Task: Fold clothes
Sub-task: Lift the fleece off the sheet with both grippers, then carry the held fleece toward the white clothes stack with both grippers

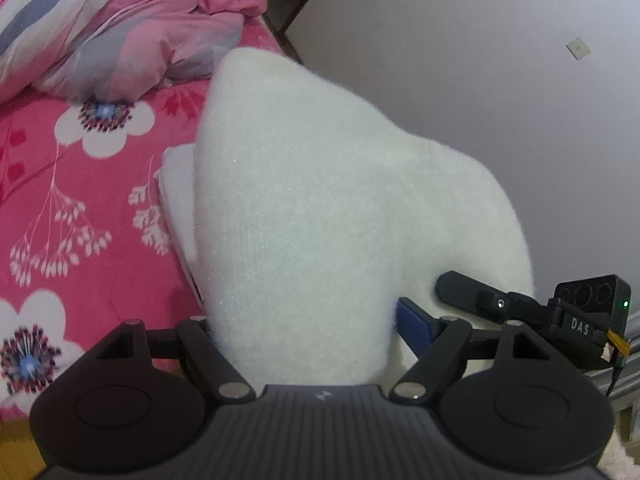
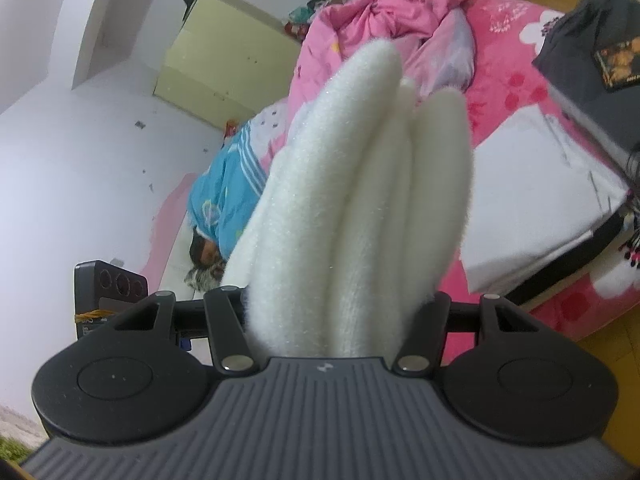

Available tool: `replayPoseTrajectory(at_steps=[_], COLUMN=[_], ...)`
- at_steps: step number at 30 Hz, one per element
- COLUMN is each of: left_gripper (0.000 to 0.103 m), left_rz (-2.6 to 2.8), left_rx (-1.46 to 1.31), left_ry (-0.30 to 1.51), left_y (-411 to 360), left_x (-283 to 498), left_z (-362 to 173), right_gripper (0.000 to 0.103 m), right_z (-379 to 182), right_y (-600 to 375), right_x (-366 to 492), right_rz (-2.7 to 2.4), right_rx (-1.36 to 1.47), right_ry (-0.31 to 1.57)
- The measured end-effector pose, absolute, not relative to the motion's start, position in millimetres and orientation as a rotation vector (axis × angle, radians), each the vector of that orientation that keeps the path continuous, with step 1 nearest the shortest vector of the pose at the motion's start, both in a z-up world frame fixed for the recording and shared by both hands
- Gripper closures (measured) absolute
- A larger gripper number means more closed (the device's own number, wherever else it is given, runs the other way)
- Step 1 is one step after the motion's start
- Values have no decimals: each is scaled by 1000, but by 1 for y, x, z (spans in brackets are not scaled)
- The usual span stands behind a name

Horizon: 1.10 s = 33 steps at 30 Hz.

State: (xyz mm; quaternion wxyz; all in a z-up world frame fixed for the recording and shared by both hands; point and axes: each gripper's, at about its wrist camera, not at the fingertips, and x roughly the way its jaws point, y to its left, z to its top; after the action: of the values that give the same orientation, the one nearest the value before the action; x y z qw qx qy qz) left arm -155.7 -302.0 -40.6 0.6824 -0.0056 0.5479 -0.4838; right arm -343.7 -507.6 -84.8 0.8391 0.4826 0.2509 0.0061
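A white fuzzy knit garment (image 1: 320,208) is held up off the bed and fills the middle of both wrist views. My left gripper (image 1: 308,320) is shut on the white garment, which covers its fingertips. My right gripper (image 2: 332,312) is shut on bunched folds of the same garment (image 2: 360,200). The right gripper (image 1: 500,300) also shows in the left wrist view, close by on the right, gripping the garment's edge. The left gripper's body (image 2: 112,280) shows at the left of the right wrist view.
A bed with a pink floral sheet (image 1: 72,208) lies below. A crumpled pink quilt (image 1: 120,28) is at its head. Folded white (image 2: 540,200) and dark (image 2: 592,68) clothes lie on the bed. A blue garment (image 2: 228,196), a yellow cabinet (image 2: 224,64) and a white wall (image 1: 480,80) surround it.
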Motion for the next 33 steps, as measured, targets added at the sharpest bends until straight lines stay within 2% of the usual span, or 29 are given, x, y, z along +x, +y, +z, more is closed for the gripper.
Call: replayPoseTrajectory(at_steps=[15, 33], left_gripper=[23, 23], left_rz=[-1063, -798], left_rx=[76, 45], left_ry=[1226, 1191], left_y=[-322, -429], left_x=[-141, -116], left_z=[-39, -54], right_gripper=[47, 47], right_z=[-91, -121], right_y=[-510, -640], right_x=[-331, -254], right_rz=[-34, 201], right_rx=[1049, 1035], right_ry=[518, 615])
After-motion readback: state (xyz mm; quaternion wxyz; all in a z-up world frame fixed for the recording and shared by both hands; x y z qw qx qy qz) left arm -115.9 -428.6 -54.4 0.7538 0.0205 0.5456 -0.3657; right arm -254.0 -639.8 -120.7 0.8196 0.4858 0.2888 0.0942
